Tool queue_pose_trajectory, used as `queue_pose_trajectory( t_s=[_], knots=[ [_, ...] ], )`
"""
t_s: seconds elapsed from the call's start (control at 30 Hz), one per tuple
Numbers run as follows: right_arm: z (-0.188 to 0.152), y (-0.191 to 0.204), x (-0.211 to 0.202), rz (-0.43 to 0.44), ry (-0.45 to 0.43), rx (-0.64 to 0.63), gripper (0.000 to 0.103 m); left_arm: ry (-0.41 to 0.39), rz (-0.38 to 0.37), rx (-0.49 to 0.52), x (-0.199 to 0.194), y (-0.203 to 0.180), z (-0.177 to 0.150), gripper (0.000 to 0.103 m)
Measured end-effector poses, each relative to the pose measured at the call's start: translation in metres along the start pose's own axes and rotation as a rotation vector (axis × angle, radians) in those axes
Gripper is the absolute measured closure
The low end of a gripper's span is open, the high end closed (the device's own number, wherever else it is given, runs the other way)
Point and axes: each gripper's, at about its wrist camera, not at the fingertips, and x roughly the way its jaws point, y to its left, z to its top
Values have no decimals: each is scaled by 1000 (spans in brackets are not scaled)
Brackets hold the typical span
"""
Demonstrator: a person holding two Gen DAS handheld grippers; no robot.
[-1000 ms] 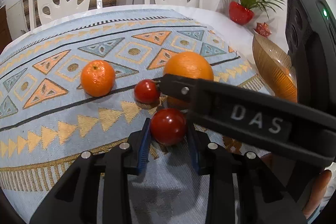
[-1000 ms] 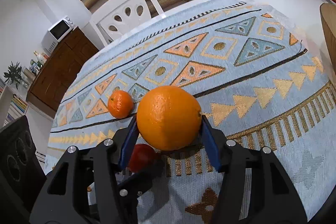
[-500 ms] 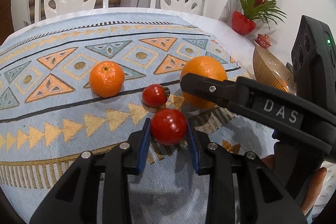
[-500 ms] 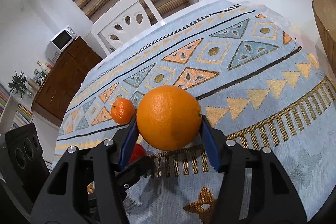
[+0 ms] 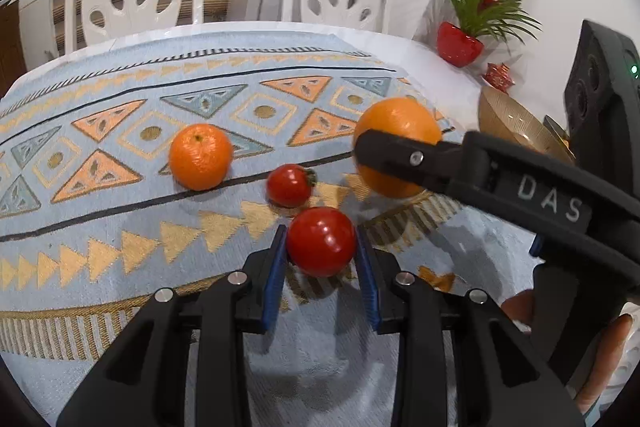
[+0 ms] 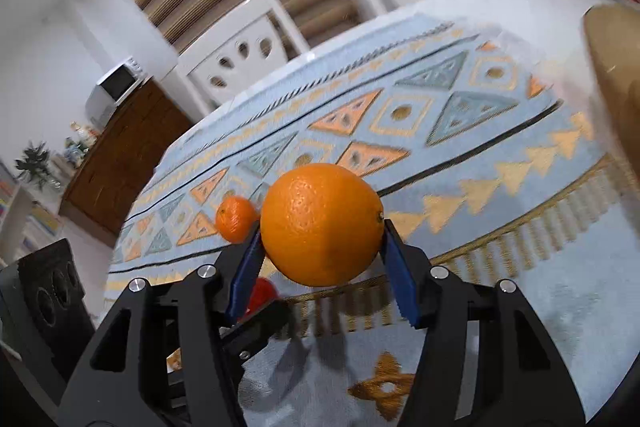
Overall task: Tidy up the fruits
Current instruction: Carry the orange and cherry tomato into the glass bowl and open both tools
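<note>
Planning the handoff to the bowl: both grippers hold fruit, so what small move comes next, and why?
Probably carry the right gripper, shut on the large orange, rightward toward the amber ribbed bowl; the orange looks lifted off the patterned cloth, and the bowl sits just right.

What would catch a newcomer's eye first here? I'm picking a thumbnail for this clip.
Probably the large orange clamped in the right gripper, filling the middle of the right wrist view above the patterned tablecloth. Next, the glossy red tomato pinched in the left gripper, with a smaller tomato and a mandarin lying on the cloth just beyond.
</note>
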Motion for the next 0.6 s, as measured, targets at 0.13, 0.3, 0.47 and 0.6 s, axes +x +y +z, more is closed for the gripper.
queue_pose_trajectory(
  t_s=[0.13, 0.3, 0.47, 0.6],
  knots=[
    [2, -3, -30, -113, -94, 22, 45, 9, -54, 7, -8, -13, 6, 72],
    [17, -25, -93, -143, -229, 49, 44, -26, -61, 98, -23, -53, 25, 72],
    [35, -64, -156, -204, -319, 90, 44, -69, -121, 220, -28, -123, 52, 72],
    [47, -101, -193, -269, -348, 147, 44, -76, -199, 265, -20, -174, 71, 72]
  ],
)
